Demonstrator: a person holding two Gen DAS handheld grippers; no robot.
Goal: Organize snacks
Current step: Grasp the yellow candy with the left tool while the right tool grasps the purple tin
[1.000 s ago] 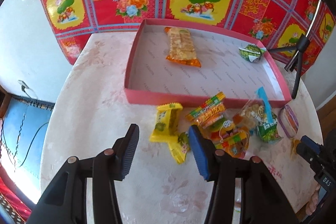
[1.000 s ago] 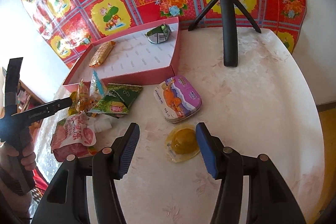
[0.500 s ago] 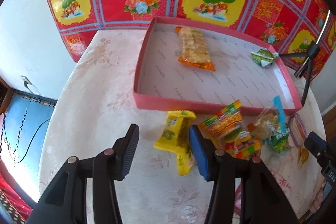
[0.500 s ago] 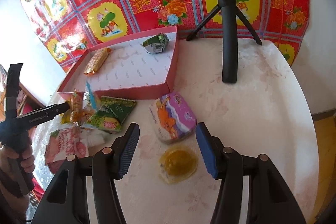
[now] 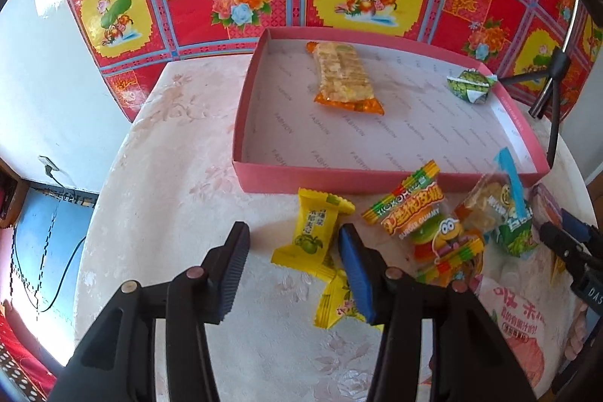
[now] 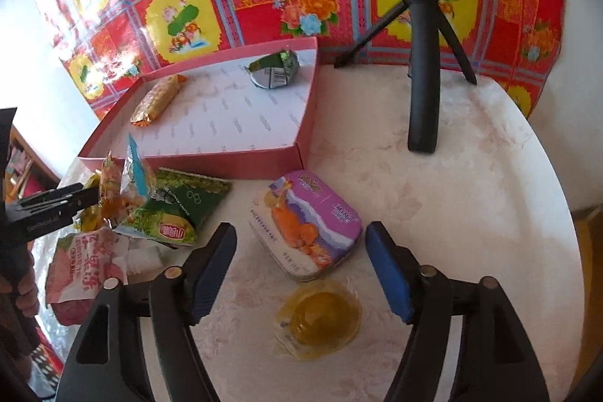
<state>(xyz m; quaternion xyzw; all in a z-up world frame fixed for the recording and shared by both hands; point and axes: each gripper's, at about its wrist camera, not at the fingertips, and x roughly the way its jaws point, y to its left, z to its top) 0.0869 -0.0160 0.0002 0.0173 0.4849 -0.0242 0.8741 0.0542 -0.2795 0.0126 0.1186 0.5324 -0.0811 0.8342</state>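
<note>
**Left wrist view: snacks wait outside the pink tray as both grippers hover**

Left wrist camera looks down on a round desk (image 5: pixel 158 176) covered in pale floral cloth. The left gripper (image 5: pixel 292 268) hangs over it with jaws partly apart and nothing pressed between them. A yellow candy packet (image 5: pixel 312 232) lies on the cloth in the gap ahead of its fingers, and a second yellow packet (image 5: pixel 333 300) lies just beside the blue pad, partly hidden by it. To the right sits a loose pile: a burger gummy bag (image 5: pixel 426 225), a clear bag with a blue strip (image 5: pixel 497 206) and a pink pouch (image 5: pixel 520 323). Behind them stands the pink tray (image 5: pixel 339 178), holding an orange-wrapped cracker bar (image 5: pixel 341 76) near its far left and a green wrapped sweet (image 5: pixel 469 85) at its far right.

In the right wrist camera, the right gripper (image 6: pixel 299 259) is opening, its pads clear of everything. A purple tin (image 6: pixel 305 221) lies on the desk between and just ahead of the fingers, and a yellow jelly cup (image 6: pixel 320 319) lies nearer the camera, below the tin. A green snack bag (image 6: pixel 177 210) rests to the left, by the tray's front wall. A black tripod (image 6: pixel 422 63) stands on the desk to the right of the tray.
</note>
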